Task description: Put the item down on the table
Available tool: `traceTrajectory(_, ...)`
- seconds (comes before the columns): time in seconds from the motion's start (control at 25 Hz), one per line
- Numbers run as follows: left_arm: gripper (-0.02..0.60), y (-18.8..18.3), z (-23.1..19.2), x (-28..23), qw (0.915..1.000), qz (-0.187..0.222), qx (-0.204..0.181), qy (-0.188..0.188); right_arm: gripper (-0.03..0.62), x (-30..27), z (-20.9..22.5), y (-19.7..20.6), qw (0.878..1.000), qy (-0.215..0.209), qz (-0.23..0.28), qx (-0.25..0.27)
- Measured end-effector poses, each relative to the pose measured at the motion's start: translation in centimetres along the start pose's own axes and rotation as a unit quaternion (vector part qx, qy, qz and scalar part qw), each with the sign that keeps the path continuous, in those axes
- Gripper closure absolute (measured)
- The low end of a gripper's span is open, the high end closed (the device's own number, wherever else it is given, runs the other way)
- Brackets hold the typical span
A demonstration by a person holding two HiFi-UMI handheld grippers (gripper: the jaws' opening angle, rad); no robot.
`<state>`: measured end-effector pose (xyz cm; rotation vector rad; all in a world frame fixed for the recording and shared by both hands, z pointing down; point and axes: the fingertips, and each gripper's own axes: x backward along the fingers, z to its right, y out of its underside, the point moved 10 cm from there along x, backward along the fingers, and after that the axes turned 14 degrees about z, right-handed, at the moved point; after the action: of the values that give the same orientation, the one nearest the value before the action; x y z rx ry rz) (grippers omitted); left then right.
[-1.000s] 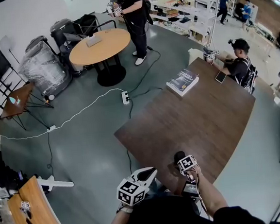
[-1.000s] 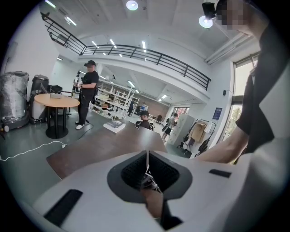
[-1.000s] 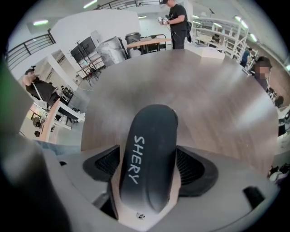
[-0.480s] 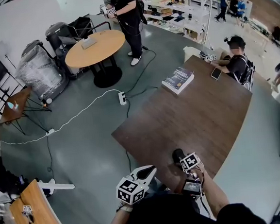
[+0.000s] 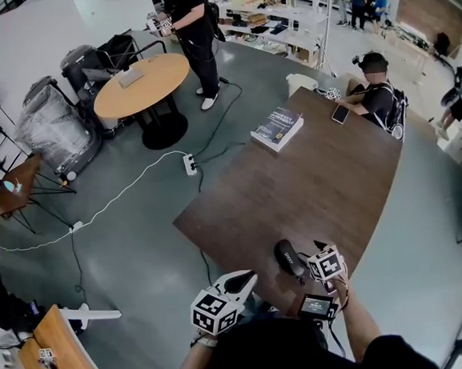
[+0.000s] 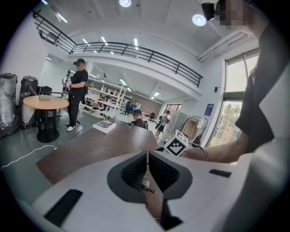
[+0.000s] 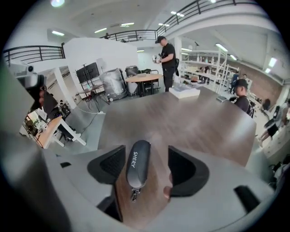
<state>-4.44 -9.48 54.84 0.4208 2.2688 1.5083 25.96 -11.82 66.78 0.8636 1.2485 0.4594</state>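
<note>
A dark oblong case (image 7: 137,164) with a small clasp at its near end lies flat on the brown wooden table (image 7: 195,122). It sits between the jaws of my right gripper (image 7: 146,152), which are closing, with a gap still showing on each side of it. From the head view the case (image 5: 288,259) rests near the table's front edge, just left of the right gripper (image 5: 309,263). My left gripper (image 6: 147,158) is shut with nothing in it and hovers off the table's front edge (image 5: 241,282).
A thick book (image 5: 277,128) lies at the table's far left corner and a phone (image 5: 340,114) beside a seated person (image 5: 376,99). A power strip (image 5: 189,163) with cables is on the floor. Beyond it a person stands by a round table (image 5: 142,84).
The right gripper's marker cube has drawn a little right of the case, which now shows more fully on the table. The head view has drifted. The left gripper has kept its place.
</note>
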Motion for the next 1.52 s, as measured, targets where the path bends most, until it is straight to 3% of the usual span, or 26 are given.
traceTrajectory(0.2,0.560,0.4,1.5,-0.9,0.9998,-0.009,-0.004,0.018,0.475,4.2,0.3,-1.3,0.998,0.045,0.050,-0.019)
traceTrajectory(0.28,0.560,0.5,2.3,-1.3,0.9996,-0.012,-0.005,0.025,0.601,5.6,0.3,-1.5,0.995,0.069,0.069,-0.016)
traceTrajectory(1.04,0.560,0.4,5.9,-3.5,0.9930,-0.056,-0.027,0.100,0.606,13.9,-2.5,-2.1,0.980,0.093,0.166,-0.062)
traceTrajectory(1.52,0.560,-0.9,3.3,-0.7,0.9855,-0.051,-0.040,0.157,0.606,17.0,-9.3,-2.4,0.966,0.144,0.191,-0.100)
